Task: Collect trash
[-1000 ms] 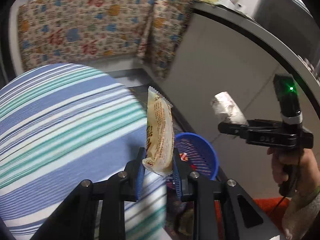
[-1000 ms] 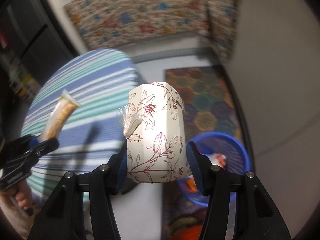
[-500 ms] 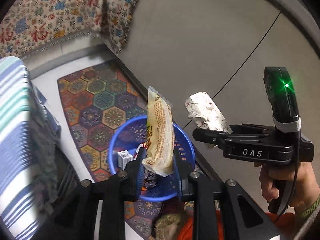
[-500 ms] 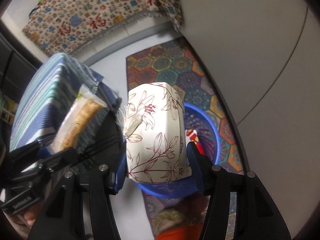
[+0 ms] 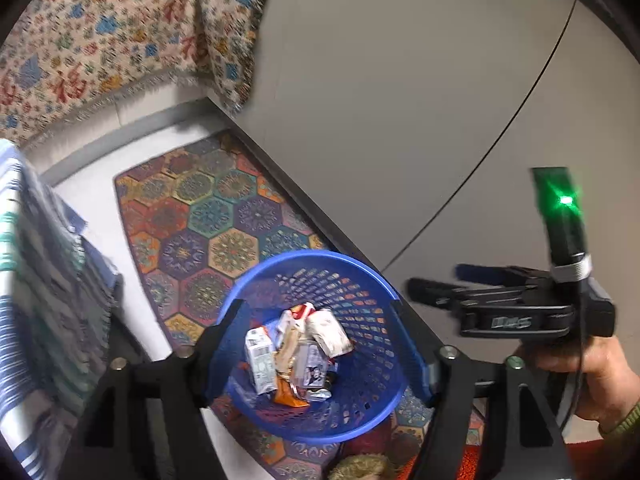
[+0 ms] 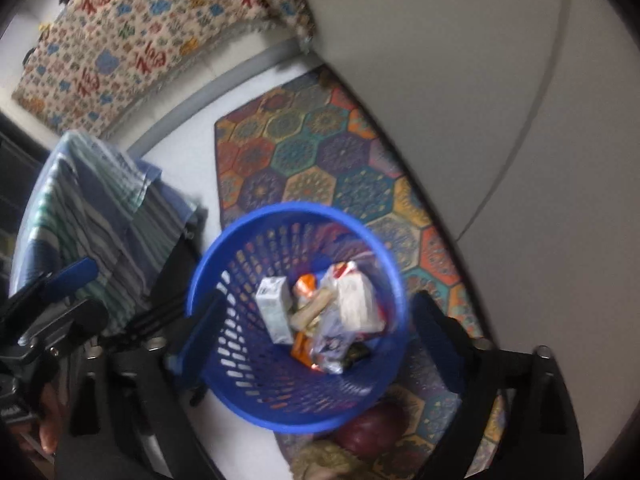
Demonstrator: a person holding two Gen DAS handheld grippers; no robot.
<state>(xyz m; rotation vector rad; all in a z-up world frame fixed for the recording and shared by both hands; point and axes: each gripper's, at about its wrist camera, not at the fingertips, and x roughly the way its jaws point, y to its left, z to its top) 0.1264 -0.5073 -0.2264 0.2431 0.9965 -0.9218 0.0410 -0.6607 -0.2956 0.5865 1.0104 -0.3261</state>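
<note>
Above the blue basket (image 5: 362, 264), both the left gripper (image 5: 316, 354) and right gripper (image 6: 320, 334) are opening — jaws spread, nothing between them — while trash (image 6: 320, 316), seemingly wrappers and cartons, lies inside.

A round blue plastic basket (image 5: 320, 420) with slotted walls stands upright on the floor, partly on the near end of a colourful hexagon-patterned rug (image 5: 208, 220) and close to the grey wall. Trash lies heaped on its bottom: a small white carton (image 5: 260, 360) leaning at the left, a cream floral paper box (image 5: 330, 334) tilted at the right, a tan snack wrapper (image 5: 289, 344) between them, an orange wrapper (image 5: 286, 394) at the near side, and a clear printed plastic bag (image 6: 330, 344) crumpled under the box. Other small scraps there are too blurred to tell.
</note>
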